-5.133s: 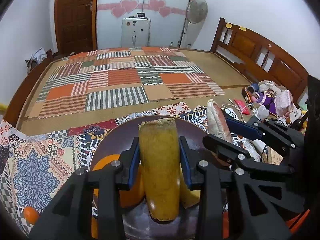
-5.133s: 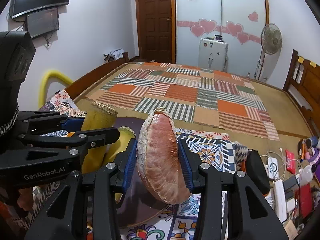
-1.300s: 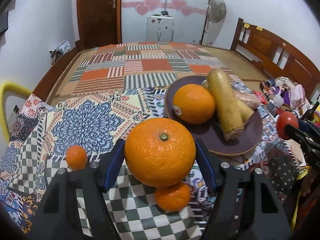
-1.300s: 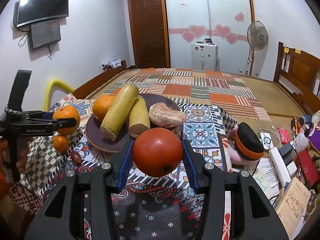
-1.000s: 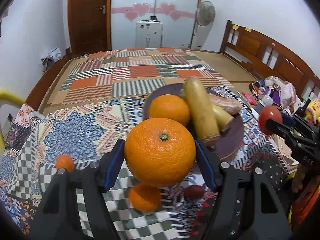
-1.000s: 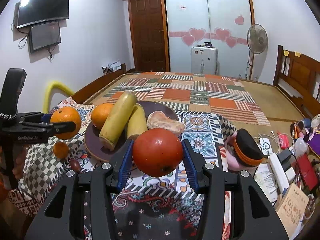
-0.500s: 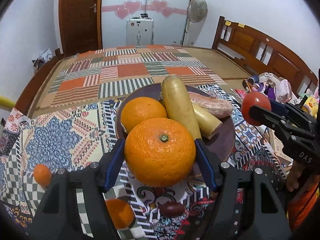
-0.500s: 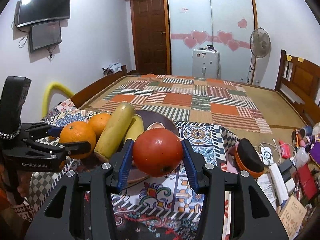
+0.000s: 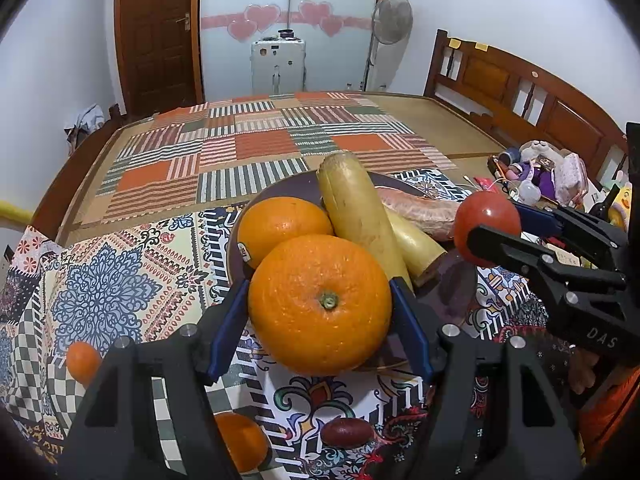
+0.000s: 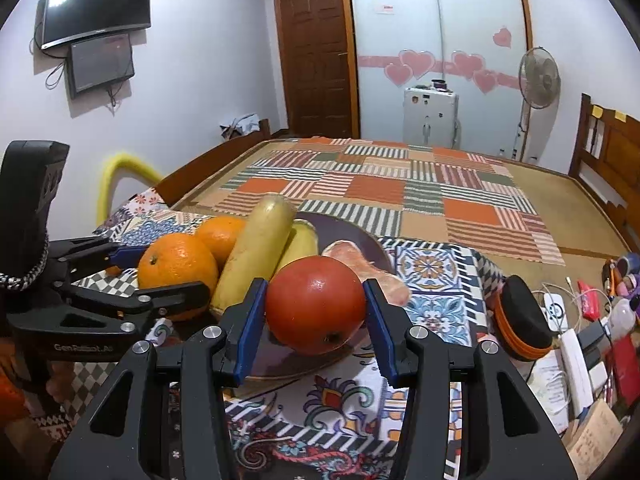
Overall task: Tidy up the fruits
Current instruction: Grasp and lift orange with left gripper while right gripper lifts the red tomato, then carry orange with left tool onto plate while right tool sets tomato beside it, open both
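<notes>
Both grippers dropped off the banana and pomelo wedge on the plate (image 9: 452,292), then grabbed new fruit. The left gripper (image 9: 320,316) brought a big orange (image 9: 320,304) over the plate's near rim, and the right gripper (image 10: 316,312) carried a red tomato (image 10: 316,304) in beside it.

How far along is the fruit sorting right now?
Done: the plate already holds an orange, two yellow pieces and a pink peeled wedge. In hand: the left hand-held gripper grips a big orange and the right hand-held gripper a red fruit, both near the plate. Left: two small oranges and a dark red fruit on the cloth.
</notes>
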The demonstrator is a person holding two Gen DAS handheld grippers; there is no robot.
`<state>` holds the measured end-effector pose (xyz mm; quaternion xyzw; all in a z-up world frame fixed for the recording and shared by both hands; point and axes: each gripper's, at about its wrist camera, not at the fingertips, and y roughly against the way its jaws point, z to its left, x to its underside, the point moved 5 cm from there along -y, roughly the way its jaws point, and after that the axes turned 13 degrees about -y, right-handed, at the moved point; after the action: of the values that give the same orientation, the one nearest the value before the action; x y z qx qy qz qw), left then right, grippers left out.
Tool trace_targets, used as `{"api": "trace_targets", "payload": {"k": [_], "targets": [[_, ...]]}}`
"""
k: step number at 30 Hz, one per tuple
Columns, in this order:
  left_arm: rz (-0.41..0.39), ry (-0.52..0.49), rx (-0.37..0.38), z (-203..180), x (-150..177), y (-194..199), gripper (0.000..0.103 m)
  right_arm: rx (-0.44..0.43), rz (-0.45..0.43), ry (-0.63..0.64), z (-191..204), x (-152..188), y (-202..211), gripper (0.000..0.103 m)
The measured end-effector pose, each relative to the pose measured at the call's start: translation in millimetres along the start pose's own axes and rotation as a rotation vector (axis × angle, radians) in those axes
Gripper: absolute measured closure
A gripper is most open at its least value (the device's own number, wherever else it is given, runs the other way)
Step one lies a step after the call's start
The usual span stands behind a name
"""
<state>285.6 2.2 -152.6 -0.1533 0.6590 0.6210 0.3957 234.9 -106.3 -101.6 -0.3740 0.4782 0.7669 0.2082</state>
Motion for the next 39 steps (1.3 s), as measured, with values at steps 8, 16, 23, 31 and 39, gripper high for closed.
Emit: {"api": "trace_targets", "payload": {"k": [8,16,23,31,39], "targets": [[0.007,-0.013,-0.011,-2,-3,-2,0.034,0.066,0.026,0.006,-7,-3,-17,0.058],[0.003,-0.011,-0.007,-2,-2,-2,0.034,0.071,0.028,0.008,-6,-2,-17,0.057],[-0.009,-0.025,-0.012,-5,1,6,0.033,0.067,0.065,-0.013,-11,3,-22,0.056],[-0.035,-0.041,-0.025,-4,3,22,0.033,0.054,0.078,-0.023,-12,4,-21,0.056],[-0.084,-0.033,-0.065,3,5,51,0.033,0.056,0.017,-0.012,-5,-2,3,0.043]]}}
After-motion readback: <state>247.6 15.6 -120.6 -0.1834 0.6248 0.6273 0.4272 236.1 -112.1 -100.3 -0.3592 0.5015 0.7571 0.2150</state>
